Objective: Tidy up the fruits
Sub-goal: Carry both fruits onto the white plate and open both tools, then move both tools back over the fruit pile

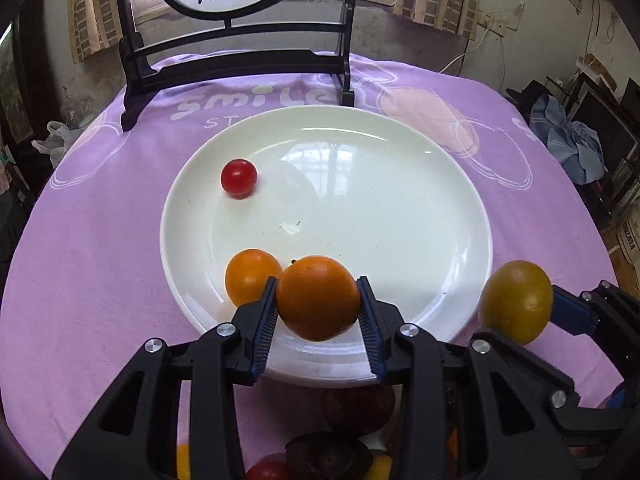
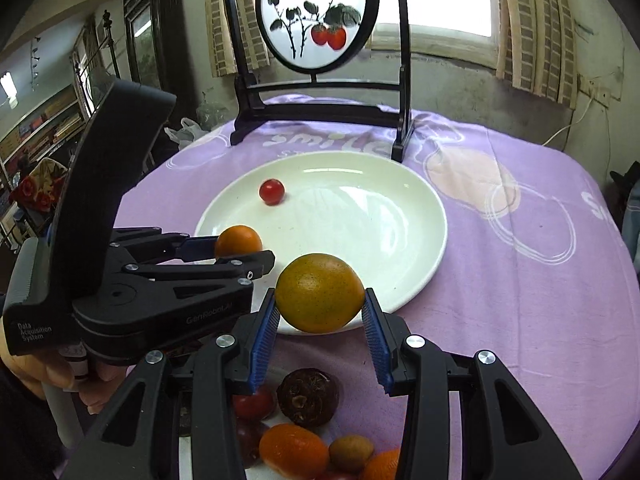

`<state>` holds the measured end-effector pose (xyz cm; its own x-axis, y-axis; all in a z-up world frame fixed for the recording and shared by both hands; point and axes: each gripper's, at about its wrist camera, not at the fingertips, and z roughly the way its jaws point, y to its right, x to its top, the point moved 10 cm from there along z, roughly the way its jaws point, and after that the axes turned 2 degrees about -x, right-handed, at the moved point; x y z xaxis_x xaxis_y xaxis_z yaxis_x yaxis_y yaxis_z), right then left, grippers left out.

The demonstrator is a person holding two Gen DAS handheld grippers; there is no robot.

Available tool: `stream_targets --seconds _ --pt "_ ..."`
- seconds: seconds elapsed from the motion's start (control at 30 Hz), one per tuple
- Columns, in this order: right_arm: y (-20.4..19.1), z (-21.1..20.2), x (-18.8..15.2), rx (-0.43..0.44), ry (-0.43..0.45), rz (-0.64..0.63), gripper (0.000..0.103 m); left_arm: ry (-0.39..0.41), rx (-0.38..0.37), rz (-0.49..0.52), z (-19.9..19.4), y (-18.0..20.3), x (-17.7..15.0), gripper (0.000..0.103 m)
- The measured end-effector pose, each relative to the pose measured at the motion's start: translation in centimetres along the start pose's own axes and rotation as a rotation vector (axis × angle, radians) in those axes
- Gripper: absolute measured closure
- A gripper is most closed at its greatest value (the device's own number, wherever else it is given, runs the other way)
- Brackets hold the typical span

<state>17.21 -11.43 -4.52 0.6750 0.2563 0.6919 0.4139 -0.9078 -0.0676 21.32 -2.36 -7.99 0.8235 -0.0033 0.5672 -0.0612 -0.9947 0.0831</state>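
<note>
— Holding one fruit apiece, are they? Why both lifted at the near edge of the plate?

— Looks that way. The left gripper (image 1: pixel 318 306) has its blue ribbed pads clamped on a small orange (image 1: pixel 318 298), carried above the near rim of the white plate (image 1: pixel 400 240). The right gripper (image 2: pixel 320 312) is closed on a yellow-green orange (image 2: pixel 319 292), also above the near rim — further to the right. My guess is both are being carried from the pile of mixed fruit (image 2: pixel 308 432) below the grippers, toward the plate.

— What is on the plate so far?

— A cherry tomato (image 1: pixel 239 177) at the far left and another small orange (image 1: pixel 250 276) at the near left, just beside the held one in the left wrist view. They sit well apart, so I judge the plate is meant to take fruit in groups — orange ones near, red one far.

— Does either held fruit point anywhere?

— Hardly. The left one is nearly round, a dark stem nub showing at its upper left. The right one is slightly oval; in the left wrist view its long axis stands roughly upright, tilted a little, with the pads across its narrower width. That grip across the short axis seems sensible — less chance of it rolling out.

— And the background?

— A round painted screen (image 2: pixel 316 16) on a dark stand sits on the purple tablecloth (image 2: pixel 520 280) beyond the plate, clear of everything.
</note>
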Motion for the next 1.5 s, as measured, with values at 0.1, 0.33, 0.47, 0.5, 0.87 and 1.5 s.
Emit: stream_targets --seconds 0.1,0.33,0.47,0.5,0.87,1.5 --pt "0.6 1.1 -0.1 -0.008 -0.024 0.009 0.060 0.017 0.002 0.024 0.2 0.3 0.3 0.065" --pt "1.8 2.6 0.2 0.020 -0.056 0.084 0.059 0.023 -0.017 -0.005 0.4 0.5 0.9 0.065" --pt "2.2 2.6 0.0 0.027 -0.057 0.123 0.053 0.022 -0.045 -0.040 0.4 0.5 1.0 0.061" --pt "2.5 2.3 0.1 0.011 -0.046 0.130 0.044 0.028 -0.051 -0.051 0.2 0.4 1.0 0.056" --pt "2.6 -0.8 0.2 -0.019 0.013 0.084 0.029 0.105 -0.113 -0.066 -3.3 0.7 0.8 0.026" --pt "3.3 -5.2 -6.0 -0.051 0.000 0.093 0.029 0.135 -0.062 -0.021 -8.3 -1.2 -6.6 0.021"
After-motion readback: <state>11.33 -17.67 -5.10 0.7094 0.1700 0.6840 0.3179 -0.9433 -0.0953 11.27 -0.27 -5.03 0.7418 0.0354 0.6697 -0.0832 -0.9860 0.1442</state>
